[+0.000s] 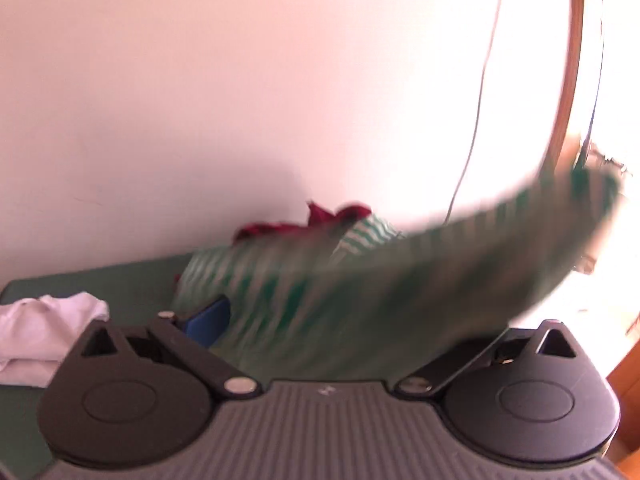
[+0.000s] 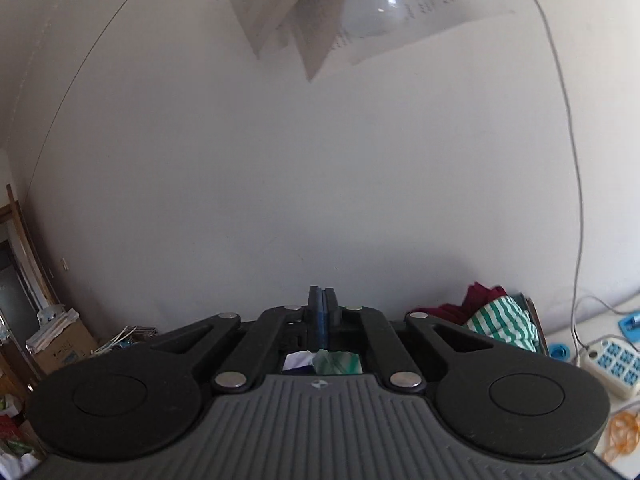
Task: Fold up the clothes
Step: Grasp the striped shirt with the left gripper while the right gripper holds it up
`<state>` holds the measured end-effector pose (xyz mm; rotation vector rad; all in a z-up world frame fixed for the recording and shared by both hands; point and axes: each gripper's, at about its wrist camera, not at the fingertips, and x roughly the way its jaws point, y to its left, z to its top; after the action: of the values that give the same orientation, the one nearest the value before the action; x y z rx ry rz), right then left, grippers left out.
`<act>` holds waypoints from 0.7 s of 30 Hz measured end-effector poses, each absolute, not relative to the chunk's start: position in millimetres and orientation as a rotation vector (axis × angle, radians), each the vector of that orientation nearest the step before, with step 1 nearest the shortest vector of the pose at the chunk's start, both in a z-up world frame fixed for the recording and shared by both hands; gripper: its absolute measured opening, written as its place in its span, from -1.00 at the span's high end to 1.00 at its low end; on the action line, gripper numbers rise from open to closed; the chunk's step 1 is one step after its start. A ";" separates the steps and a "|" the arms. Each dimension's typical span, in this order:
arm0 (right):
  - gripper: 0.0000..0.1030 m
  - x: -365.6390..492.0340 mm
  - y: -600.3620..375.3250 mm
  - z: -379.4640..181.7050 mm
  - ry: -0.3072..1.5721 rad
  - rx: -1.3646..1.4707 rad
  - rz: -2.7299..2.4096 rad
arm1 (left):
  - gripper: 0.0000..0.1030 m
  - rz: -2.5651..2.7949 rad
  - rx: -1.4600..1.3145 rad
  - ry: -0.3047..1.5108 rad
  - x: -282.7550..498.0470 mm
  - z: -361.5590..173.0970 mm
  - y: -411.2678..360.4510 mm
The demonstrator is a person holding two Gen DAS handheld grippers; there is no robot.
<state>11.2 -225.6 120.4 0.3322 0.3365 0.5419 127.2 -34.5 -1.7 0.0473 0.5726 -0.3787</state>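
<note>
Green table (image 1: pixel 100 280): three garments, striped (image 1: pixel 360 280), red (image 1: pixel 320 216), white (image 1: pixel 44 328).

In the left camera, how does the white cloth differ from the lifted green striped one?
The white cloth is plain; the green striped cloth is patterned. The white cloth lies crumpled on the green surface; the green striped cloth is lifted, stretched across the view and blurred. Both are fabric.

A blurred green striped garment (image 1: pixel 360 280) stretches across the front of the left gripper (image 1: pixel 320 332) and blocks its way forward. Above it is only the bare wall (image 1: pixel 240 100). A white cloth (image 1: pixel 44 328) lies at left on the counter (image 1: pixel 100 280). A heap of clothes (image 2: pixel 496 320) stands to the right of the right gripper (image 2: pixel 323 312), with free space ahead.
</note>
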 end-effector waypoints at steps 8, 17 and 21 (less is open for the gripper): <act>0.41 26.2 -277.5 45.0 0.540 0.313 0.256 | 1.00 -0.302 0.172 0.811 147.3 -86.6 -99.6; -0.02 126.5 -320.2 -79.2 0.746 0.433 0.116 | 1.00 -0.205 0.242 0.797 125.8 -83.6 -52.4; -0.01 176.8 -325.1 -102.9 0.725 0.524 0.092 | 0.10 -0.241 0.239 0.816 104.5 -87.9 -48.9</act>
<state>176.8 -325.1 -102.9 0.5241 0.7254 0.0922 104.5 -48.9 -87.9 0.2390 0.8156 -0.2408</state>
